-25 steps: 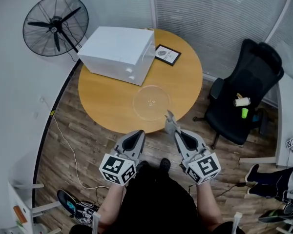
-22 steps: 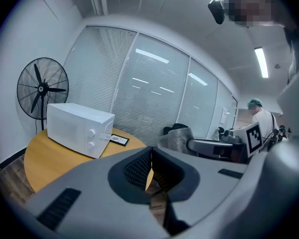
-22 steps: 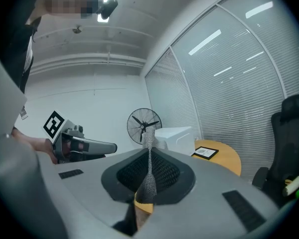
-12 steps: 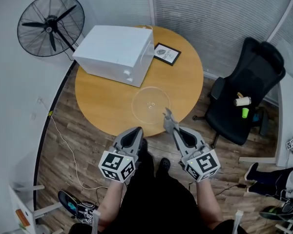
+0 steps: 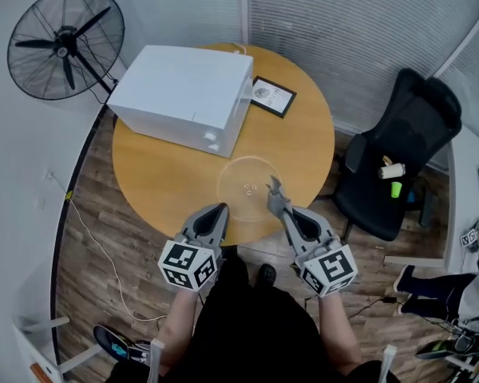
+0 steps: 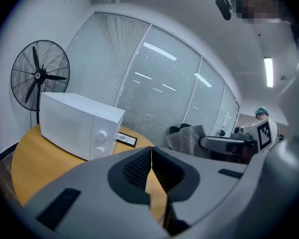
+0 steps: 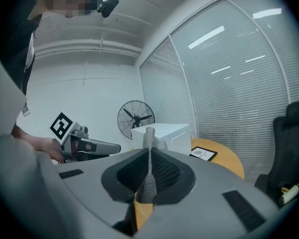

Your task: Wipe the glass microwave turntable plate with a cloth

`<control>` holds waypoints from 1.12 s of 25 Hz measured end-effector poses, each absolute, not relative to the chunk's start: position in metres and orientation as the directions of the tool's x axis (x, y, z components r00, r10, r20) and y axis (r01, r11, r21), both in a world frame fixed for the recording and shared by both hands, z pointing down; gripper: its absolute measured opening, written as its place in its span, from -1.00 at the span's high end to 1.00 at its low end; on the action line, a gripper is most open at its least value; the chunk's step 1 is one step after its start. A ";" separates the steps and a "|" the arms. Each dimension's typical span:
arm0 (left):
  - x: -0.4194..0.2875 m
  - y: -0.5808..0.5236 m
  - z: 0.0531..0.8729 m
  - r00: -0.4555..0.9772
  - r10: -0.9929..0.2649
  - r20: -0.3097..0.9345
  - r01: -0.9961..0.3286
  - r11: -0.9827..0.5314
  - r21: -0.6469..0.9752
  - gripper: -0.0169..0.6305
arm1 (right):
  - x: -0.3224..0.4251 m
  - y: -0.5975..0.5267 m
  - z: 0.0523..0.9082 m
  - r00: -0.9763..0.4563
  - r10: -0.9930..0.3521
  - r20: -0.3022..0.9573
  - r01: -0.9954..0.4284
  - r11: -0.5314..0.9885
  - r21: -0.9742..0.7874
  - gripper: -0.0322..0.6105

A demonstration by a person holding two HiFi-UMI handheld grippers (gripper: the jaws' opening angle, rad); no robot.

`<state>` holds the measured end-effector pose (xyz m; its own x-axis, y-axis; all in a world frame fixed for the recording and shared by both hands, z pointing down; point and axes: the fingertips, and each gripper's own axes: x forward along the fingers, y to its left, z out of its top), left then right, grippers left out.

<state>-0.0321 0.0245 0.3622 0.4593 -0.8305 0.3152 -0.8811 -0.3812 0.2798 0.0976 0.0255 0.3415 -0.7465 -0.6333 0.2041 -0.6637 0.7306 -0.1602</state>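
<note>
Head view and both tongs views. The round tabletop (image 5: 164,174) is shown with the plate (image 5: 241,183) laid flat near its front edge, in front of the microwave (image 5: 184,94) and apart from it. A small frame (image 5: 272,96) is seen beside the microwave's right end.

The left tongs (image 5: 221,207) are clenched with nothing between them and are held at the tabletop's front edge, just left of the plate.

The right tongs (image 5: 282,207) are clamped on a grey cloth (image 5: 273,190), a strip of which stands up past the jaw tips. In the head view the cloth overlaps the plate's near right rim; contact cannot be judged.

A fan (image 5: 64,42) and a chair (image 5: 403,154) are seen beside the tabletop.
</note>
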 end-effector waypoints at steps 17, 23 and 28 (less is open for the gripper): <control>-0.112 -0.060 0.457 0.595 -0.678 0.431 -0.796 -0.424 0.431 0.87 | 0.022 -0.053 0.399 -0.615 -0.706 0.352 -0.770 0.633 -0.077 0.83; -0.120 -0.060 0.502 0.625 -0.616 0.479 -0.767 -0.369 0.525 0.78 | 0.007 -0.063 0.419 -0.600 -0.696 0.396 -0.772 0.632 -0.059 0.83; -0.119 -0.057 0.552 0.624 -0.549 0.557 -0.775 -0.343 0.531 0.69 | -0.003 -0.070 0.445 -0.598 -0.665 0.448 -0.753 0.657 -0.031 0.83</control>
<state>-0.1190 -0.0569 0.5520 0.6238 -0.5486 0.5567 -0.7751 -0.3427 0.5309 -0.0033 -0.0696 0.4446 -0.5982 -0.6647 0.4476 -0.7534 0.6568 -0.0313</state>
